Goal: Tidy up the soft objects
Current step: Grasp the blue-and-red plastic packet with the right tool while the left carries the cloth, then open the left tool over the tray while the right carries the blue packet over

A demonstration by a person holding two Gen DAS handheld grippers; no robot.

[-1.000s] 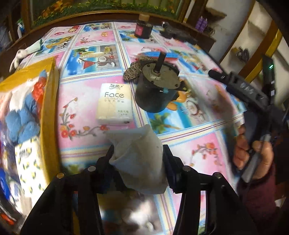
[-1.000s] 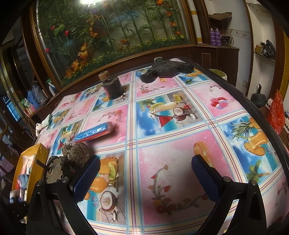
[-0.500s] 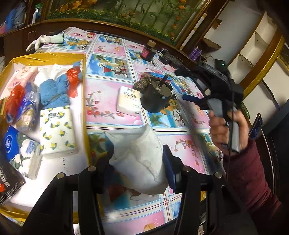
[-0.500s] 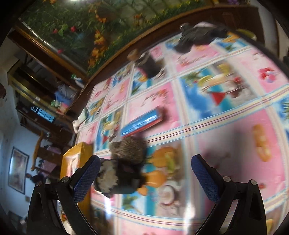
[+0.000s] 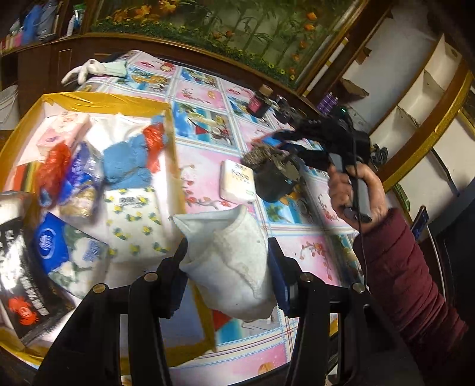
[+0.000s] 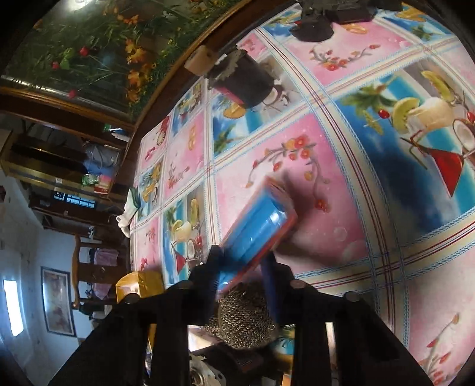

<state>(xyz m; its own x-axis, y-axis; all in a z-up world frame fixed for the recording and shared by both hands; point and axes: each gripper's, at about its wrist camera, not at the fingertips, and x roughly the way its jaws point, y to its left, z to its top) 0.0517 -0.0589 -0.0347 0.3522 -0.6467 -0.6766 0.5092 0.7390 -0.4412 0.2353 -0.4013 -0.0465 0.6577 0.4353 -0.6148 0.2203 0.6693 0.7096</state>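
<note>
My left gripper [image 5: 227, 258] is shut on a crumpled white cloth [image 5: 231, 237], held above the right edge of a gold-rimmed box [image 5: 104, 99]. The box holds tissue packs [image 5: 133, 225], a blue knitted piece [image 5: 130, 160] and other soft items. My right gripper [image 6: 242, 270] is closing its jaws on the near end of a blue packet with red edges [image 6: 258, 228], which lies on the patterned tablecloth with both pads against its sides. In the left wrist view that gripper [image 5: 297, 145] is blurred, held by a hand in a maroon sleeve [image 5: 394, 267].
A brown knitted ball [image 6: 246, 317] and a black motor-like cylinder [image 5: 273, 181] sit just behind the blue packet, next to a white "Face" tissue pack [image 5: 237, 181]. A dark corked bottle [image 6: 240, 83] and black gear [image 6: 326, 14] stand farther back. A white glove [image 5: 89, 69] lies at the far corner.
My left gripper has carried the white cloth leftward to the box's edge. My right gripper has swung over to the blue packet, rolled, and gone from wide open to closed around it.
</note>
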